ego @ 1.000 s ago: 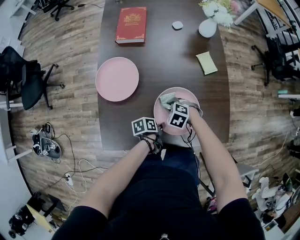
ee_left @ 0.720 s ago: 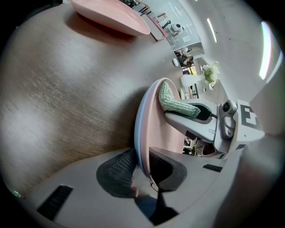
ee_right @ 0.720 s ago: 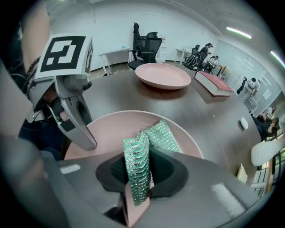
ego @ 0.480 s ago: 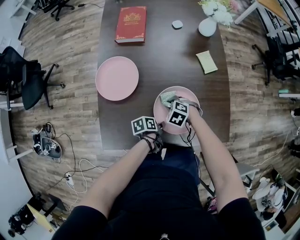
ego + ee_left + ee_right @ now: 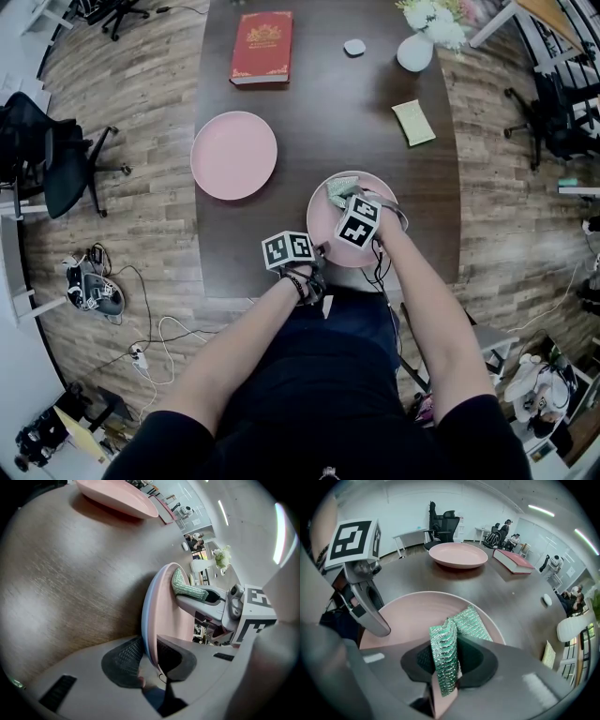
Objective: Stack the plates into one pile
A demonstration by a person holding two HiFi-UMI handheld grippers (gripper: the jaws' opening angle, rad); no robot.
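Green, glittery cloth (image 5: 464, 623) is pinched between the jaws of the right gripper (image 5: 446, 660), which points steeply down over the near pink plate (image 5: 166, 611). One fold stands up between the pads and the free end lies on the plate by its far rim. Over the last second this gripper has edged a little toward that far rim and rolled slightly, and the cloth has gone with it. Nothing else has shifted. The left gripper (image 5: 149, 656) stays clamped on the plate's near rim, one pad under it and one on top, steadying it at the near edge of the table (image 5: 328, 112), right of the middle. The second pink plate (image 5: 234, 156) sits well apart at the table's left edge.

Judged from this, the step in hand is clearing the cloth off the near plate. No stacking has begun, and the plate probably cannot be piled cleanly until the cloth is off.
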